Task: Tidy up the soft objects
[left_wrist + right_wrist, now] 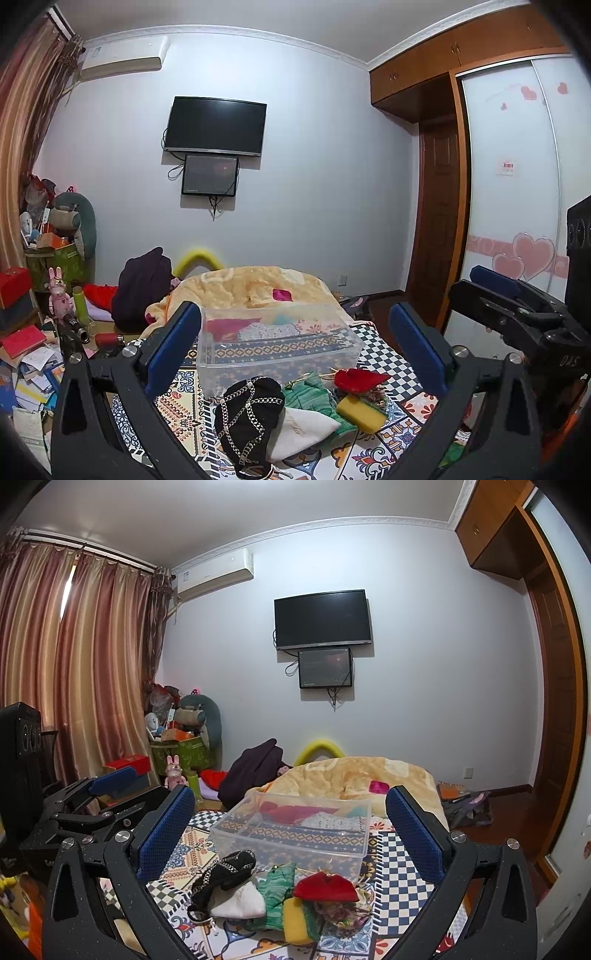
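Both grippers, left gripper (295,347) and right gripper (291,830), hover spread wide and empty above the soft pile (280,893), which lies on the patterned bedcover (399,886) just before the clear bin (295,830).

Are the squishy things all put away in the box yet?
Not yet. The clear box looks empty; the patterns inside seem to be the bedspread showing through. Both claws, left and right, are open, holding nothing. The black hat, white cloth, green cloth, red pouch and yellow sponge wait in front.
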`<state>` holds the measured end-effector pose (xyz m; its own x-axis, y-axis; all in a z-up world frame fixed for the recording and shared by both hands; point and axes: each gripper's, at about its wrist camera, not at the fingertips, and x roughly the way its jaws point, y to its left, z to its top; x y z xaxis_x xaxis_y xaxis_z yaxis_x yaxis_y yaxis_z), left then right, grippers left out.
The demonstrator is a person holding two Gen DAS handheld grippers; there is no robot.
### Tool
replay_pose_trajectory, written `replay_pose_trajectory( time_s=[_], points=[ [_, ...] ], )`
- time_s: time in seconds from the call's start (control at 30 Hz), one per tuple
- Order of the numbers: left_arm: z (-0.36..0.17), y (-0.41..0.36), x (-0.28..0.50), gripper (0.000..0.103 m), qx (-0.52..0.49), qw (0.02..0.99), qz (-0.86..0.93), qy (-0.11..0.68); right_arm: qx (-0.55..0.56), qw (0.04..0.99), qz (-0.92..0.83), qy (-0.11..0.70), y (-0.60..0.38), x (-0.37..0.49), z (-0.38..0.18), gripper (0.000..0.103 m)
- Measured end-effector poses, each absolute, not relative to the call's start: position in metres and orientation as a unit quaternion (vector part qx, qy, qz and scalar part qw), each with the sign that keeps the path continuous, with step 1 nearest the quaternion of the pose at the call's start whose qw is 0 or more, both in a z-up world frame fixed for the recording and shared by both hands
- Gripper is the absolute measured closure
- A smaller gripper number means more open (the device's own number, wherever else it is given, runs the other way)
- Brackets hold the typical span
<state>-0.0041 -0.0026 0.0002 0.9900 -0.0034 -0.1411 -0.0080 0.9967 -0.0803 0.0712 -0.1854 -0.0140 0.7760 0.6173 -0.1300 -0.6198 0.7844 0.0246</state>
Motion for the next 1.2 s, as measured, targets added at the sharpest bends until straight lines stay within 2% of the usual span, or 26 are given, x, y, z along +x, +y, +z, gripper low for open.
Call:
replay_pose_trajectory(
  time_s=[1.2],
  points=[
    [0.0000, -0.0036, -0.0062, 0.000, -0.041, 0.997, -0.005, 0.068, -0.008, 0.943, 0.327, 0.066, -0.1862, 0.0737, -0.0141, 0.000]
  ],
)
